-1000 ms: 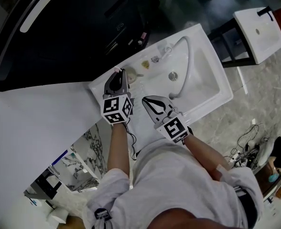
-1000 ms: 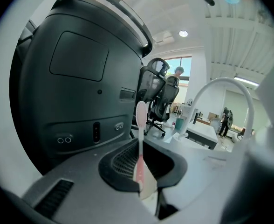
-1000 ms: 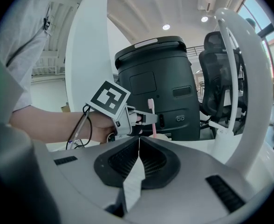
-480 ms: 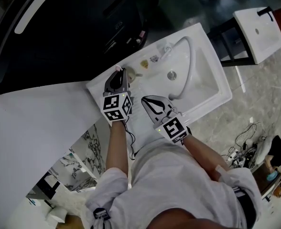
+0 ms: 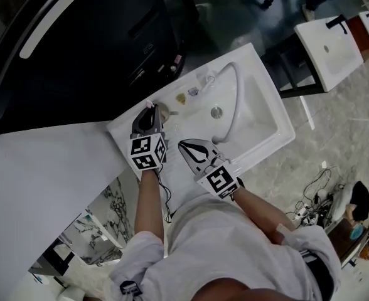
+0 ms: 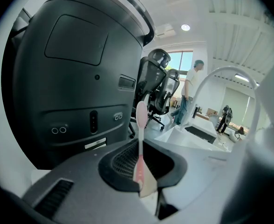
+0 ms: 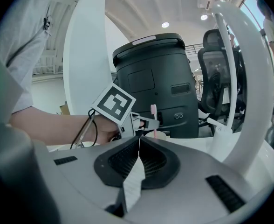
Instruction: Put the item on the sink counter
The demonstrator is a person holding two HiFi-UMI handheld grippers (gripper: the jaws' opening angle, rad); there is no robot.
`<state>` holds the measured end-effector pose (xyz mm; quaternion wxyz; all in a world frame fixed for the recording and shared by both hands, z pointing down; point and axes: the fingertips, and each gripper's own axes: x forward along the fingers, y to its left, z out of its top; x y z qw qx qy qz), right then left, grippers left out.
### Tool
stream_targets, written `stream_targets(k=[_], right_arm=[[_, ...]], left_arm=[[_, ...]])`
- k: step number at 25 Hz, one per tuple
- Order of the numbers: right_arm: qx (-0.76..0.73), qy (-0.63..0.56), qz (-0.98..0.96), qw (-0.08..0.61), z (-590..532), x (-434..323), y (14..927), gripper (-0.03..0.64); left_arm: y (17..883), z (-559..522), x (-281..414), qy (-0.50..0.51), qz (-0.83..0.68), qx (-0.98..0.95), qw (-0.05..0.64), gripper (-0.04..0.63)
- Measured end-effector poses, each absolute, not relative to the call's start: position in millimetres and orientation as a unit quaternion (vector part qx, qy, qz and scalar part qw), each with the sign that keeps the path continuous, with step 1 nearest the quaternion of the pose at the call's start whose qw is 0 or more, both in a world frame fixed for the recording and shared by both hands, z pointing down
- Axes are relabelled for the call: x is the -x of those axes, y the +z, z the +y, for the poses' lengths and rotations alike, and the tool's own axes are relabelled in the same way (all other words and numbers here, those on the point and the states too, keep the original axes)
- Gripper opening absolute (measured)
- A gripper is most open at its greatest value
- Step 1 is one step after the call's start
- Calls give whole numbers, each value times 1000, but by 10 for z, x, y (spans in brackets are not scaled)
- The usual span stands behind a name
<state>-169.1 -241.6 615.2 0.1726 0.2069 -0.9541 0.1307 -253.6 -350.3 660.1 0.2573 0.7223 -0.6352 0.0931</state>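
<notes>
White sink counter is seen from above. The task is not yet done: the pink toothbrush is clamped upright in the left gripper over the counter's back-left corner. The right gripper is closed on nothing. Its view shows a cup by the brush, which is absent from the left gripper view.

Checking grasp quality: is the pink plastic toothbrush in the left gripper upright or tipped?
Upright. The pink plastic toothbrush stands vertical, head up, clamped in the left gripper, in both gripper views.
</notes>
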Motion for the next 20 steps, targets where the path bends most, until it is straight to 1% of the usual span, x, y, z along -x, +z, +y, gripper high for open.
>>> stream_targets(k=[20], right_arm=[[-216,124,-953,170,-2336,1624,6132,5]], left_arm=[[6721,-3465,2519,122,-633,-716,267,35]])
